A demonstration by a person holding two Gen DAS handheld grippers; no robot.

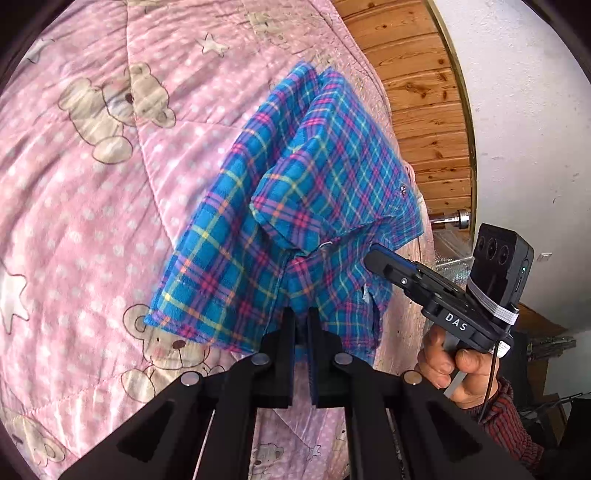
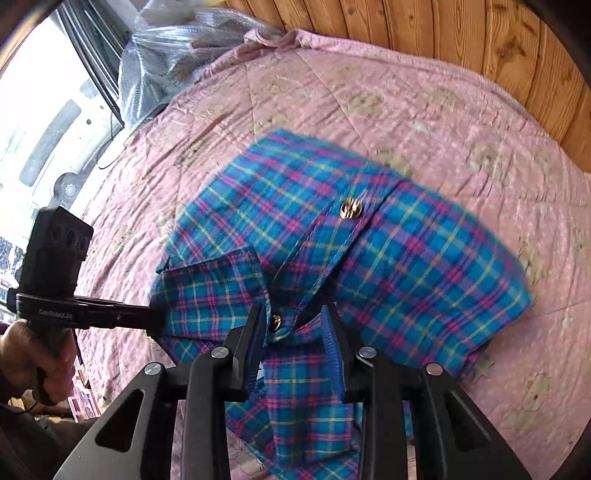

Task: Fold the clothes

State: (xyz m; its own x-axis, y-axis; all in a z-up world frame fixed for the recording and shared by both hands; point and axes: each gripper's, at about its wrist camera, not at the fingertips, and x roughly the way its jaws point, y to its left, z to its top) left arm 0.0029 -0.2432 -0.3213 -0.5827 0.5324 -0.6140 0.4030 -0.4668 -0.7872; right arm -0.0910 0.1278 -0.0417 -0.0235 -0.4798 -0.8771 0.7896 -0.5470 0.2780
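A blue plaid shirt (image 1: pixel 314 184) with pink and yellow lines is partly folded and lifted above a pink bear-print quilt (image 1: pixel 92 221). My left gripper (image 1: pixel 302 321) is shut on the shirt's near edge, its jaws close together. In the same view my right gripper (image 1: pixel 373 258) meets the shirt's right edge, held by a hand (image 1: pixel 443 362). In the right wrist view the shirt (image 2: pixel 406 258) is blurred. A thick fold with a brass button sits between the fingers of my right gripper (image 2: pixel 295 328). My left gripper (image 2: pixel 157 321) holds the shirt's left edge.
The quilt (image 2: pixel 332 92) covers the whole bed. Wood panelling (image 2: pixel 443 29) runs along its far side, and a clear plastic bag (image 2: pixel 166 55) lies at the far left corner beside a window (image 2: pixel 44 129). A white wall (image 1: pixel 535 147) stands to the right.
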